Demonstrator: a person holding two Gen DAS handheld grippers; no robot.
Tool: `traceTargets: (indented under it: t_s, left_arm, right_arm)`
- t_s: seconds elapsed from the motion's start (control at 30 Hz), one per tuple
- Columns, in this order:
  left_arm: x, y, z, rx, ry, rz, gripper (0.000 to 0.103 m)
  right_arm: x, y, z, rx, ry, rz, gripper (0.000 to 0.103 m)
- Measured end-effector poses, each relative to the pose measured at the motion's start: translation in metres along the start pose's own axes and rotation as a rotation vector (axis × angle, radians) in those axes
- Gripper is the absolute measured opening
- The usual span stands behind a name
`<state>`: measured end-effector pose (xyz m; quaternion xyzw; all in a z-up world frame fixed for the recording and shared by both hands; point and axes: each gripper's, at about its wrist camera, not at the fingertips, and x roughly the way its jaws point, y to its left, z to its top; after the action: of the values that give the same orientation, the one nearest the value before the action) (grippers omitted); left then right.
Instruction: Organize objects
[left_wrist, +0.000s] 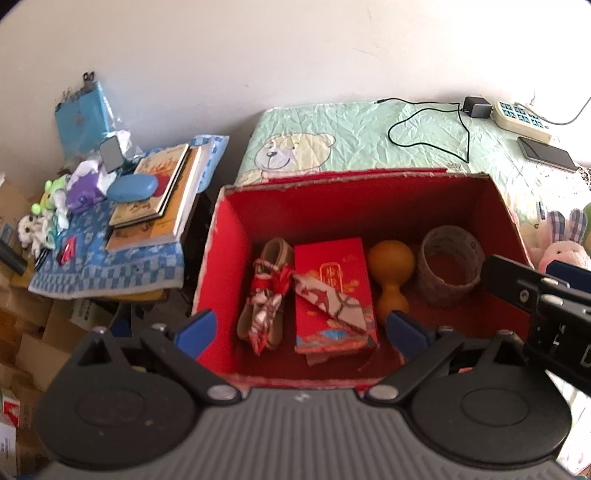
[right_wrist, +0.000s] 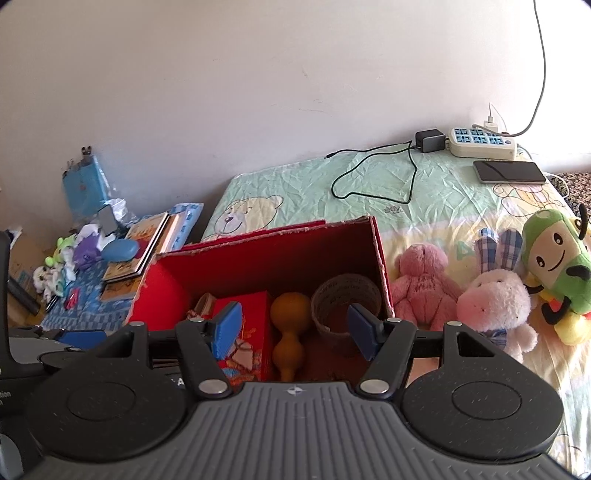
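Observation:
A red cardboard box (left_wrist: 229, 236) (right_wrist: 378, 243) stands open on the bed. Inside lie a sandal wrapped in a red patterned scarf (left_wrist: 267, 291), a red gift packet (left_wrist: 332, 291) (right_wrist: 251, 325), an orange gourd (left_wrist: 391, 273) (right_wrist: 290, 325) and a woven cup (left_wrist: 450, 266) (right_wrist: 345, 299). My left gripper (left_wrist: 301, 330) hovers open over the box's near edge, empty. My right gripper (right_wrist: 293, 332) is open above the box's near right part, empty. To the right of the box rest a pink bear (right_wrist: 424, 284), a pale plush rabbit (right_wrist: 495, 302) (left_wrist: 563, 243) and a green plush toy (right_wrist: 557, 266).
A side table (left_wrist: 107, 266) with a blue cloth at the left carries books (left_wrist: 159, 192), a blue case (left_wrist: 133, 186) and small toys. At the bed's far side lie a power strip (right_wrist: 482, 142), a charger with black cable (right_wrist: 369, 177) and a phone (right_wrist: 509, 171). Cardboard boxes (left_wrist: 22, 332) sit lower left.

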<state>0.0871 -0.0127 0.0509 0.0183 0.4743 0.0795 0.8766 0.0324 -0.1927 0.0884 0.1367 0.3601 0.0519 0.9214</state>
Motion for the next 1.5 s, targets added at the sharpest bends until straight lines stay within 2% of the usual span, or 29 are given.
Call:
traceTargets:
  t_s: [0.3, 0.67, 1.27, 1.5]
  left_arm:
    - [0.031, 0.015, 0.009, 0.013, 0.017, -0.064, 0.099]
    - [0.049, 0.023, 0.01, 0.033, 0.011, -0.091, 0.099]
    - [0.064, 0.028, 0.005, 0.0, -0.006, -0.116, 0.099]
    - [0.067, 0.029, 0.004, -0.008, -0.001, -0.142, 0.093]
  right_arm:
    - [0.026, 0.01, -0.001, 0.022, 0.013, -0.081, 0.066]
    - [0.043, 0.018, -0.001, 0.003, 0.033, -0.137, 0.067]
    - [0.066, 0.019, 0.001, -0.033, 0.085, -0.131, 0.067]
    - [0.068, 0.019, -0.001, -0.025, 0.092, -0.13, 0.067]
